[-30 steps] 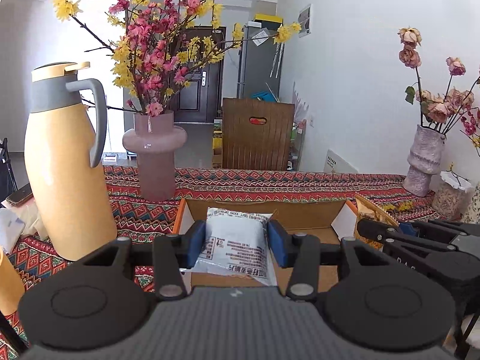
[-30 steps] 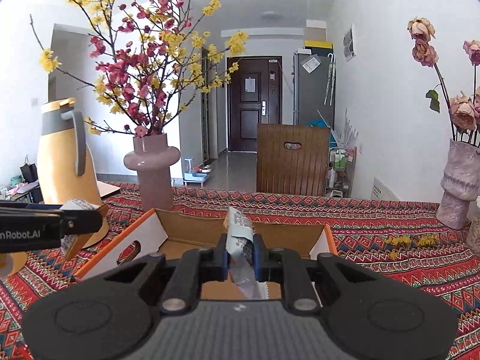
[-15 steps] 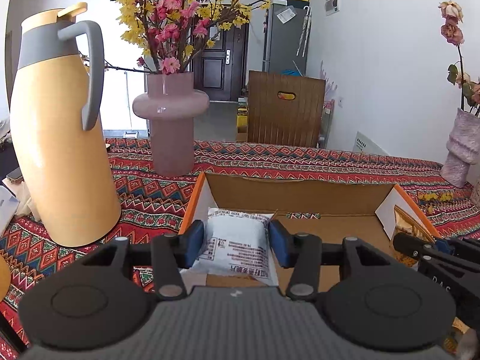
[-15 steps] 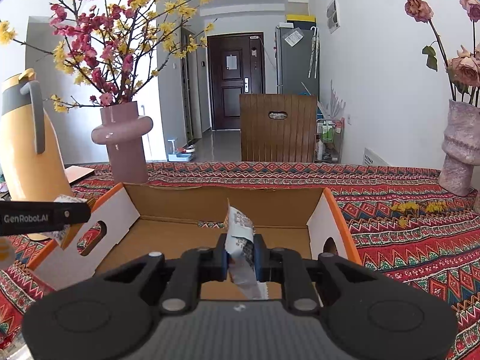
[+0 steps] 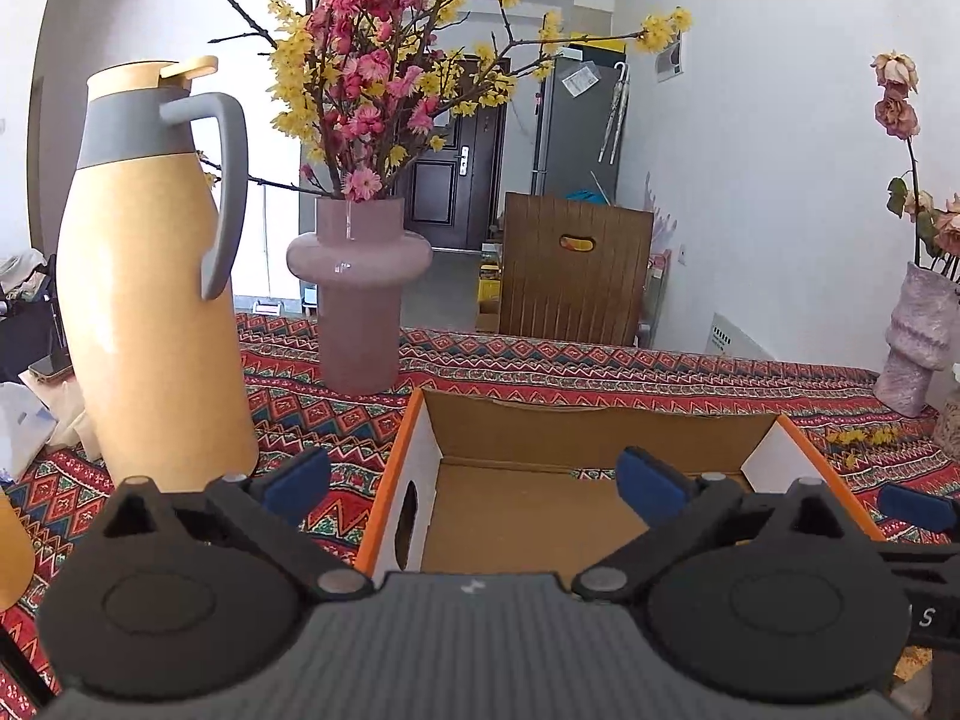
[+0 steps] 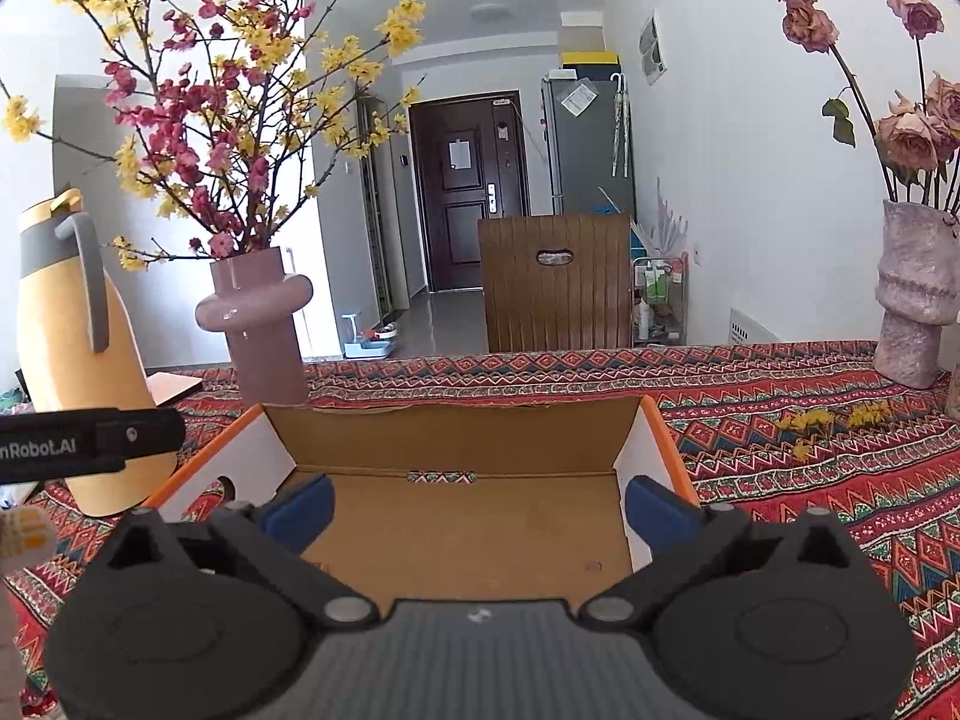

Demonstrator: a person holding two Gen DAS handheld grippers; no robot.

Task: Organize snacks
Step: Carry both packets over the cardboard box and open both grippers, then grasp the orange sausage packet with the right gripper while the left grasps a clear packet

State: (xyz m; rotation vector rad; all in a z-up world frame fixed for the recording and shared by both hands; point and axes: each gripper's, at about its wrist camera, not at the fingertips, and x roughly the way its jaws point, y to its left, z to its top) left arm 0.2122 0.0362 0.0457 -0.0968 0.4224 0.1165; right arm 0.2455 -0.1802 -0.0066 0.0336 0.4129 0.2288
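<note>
Over the cardboard box [image 5: 576, 438], both hand-held grippers spread wide and carrying nothing

On the patterned table [image 6: 780, 438] the orange-edged box sits open, its visible floor bare brown card; no snack packet shows in either view. Left hand-held gripper [image 5: 474, 480] and right hand-held gripper [image 6: 477, 504] both hover above it, blue pads far apart. A yellow jug [image 5: 150, 300] and pink vase [image 5: 360, 300] stand just left of the box

Orange-edged brown box [image 6: 456, 516], red patterned tablecloth [image 6: 780, 480], yellow jug [image 5: 150, 300].
</note>
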